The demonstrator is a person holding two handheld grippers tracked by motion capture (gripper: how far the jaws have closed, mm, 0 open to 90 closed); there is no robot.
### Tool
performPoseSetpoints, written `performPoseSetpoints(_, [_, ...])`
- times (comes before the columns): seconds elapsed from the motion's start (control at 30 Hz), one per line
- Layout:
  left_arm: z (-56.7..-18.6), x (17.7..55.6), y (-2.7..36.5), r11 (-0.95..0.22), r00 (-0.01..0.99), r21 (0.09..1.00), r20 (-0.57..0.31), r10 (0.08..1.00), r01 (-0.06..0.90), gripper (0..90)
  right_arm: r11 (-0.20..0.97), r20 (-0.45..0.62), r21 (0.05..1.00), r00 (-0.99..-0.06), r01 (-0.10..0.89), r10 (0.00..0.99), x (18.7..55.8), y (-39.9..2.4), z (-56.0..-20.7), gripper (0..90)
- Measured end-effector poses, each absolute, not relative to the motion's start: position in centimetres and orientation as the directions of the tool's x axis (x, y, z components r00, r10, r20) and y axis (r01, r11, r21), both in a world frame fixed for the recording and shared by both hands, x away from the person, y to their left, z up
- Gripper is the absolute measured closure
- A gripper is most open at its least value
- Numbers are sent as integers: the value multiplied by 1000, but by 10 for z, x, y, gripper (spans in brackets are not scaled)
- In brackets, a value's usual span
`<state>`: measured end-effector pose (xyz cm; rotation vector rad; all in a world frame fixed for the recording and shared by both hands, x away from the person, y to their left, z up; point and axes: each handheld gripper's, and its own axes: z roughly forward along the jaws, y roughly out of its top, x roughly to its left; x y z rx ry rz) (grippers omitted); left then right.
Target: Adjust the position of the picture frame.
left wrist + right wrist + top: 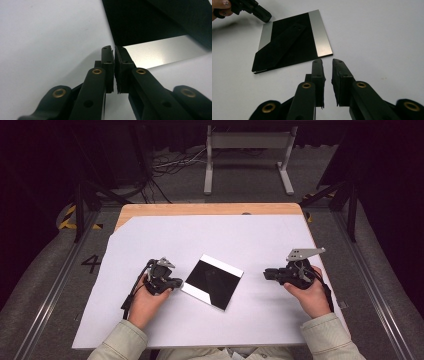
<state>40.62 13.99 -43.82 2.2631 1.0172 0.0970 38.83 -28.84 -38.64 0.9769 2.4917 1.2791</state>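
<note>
High view: a flat black-and-silver picture frame (212, 281) is seen lying back-up on the white sheet (250, 235) covering the counter, between the two hands. The left gripper (176, 283) is set at the frame's left corner; the right gripper (267, 273) is held well apart to the right, pointing toward the frame.

Left gripper view: the jaws are shown nearly closed, a thin slit left between the pads, with the tips at the corner of the frame's silver border (160, 52). Whether the edge is actually pinched cannot be told; nothing is seen between the pads.

Right gripper view: the jaws are shown slightly parted and empty, aimed at the frame's near corner (324, 53). The folded stand (283, 41) is seen lying flat on the black backing, and the left gripper (265, 17) is seen at the far corner.

For the step in hand, judged to be lifting the frame's edge, the closed tips should be slid low under the corner, while the opposite side is steadied by the right gripper so that the frame is not pushed across the sheet.
</note>
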Motion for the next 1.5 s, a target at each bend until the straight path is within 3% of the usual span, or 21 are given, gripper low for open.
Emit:
performPoseSetpoints(0.9, [-440, 398, 130, -519, 734, 557, -275, 621, 649, 900, 411, 134, 781, -769, 470, 625, 388, -290, -383, 795])
performPoseSetpoints(1.5, [-436, 377, 97, -613, 814, 548, -264, 518, 568, 900, 417, 142, 775, -773, 475, 618, 388, -289, -384, 801])
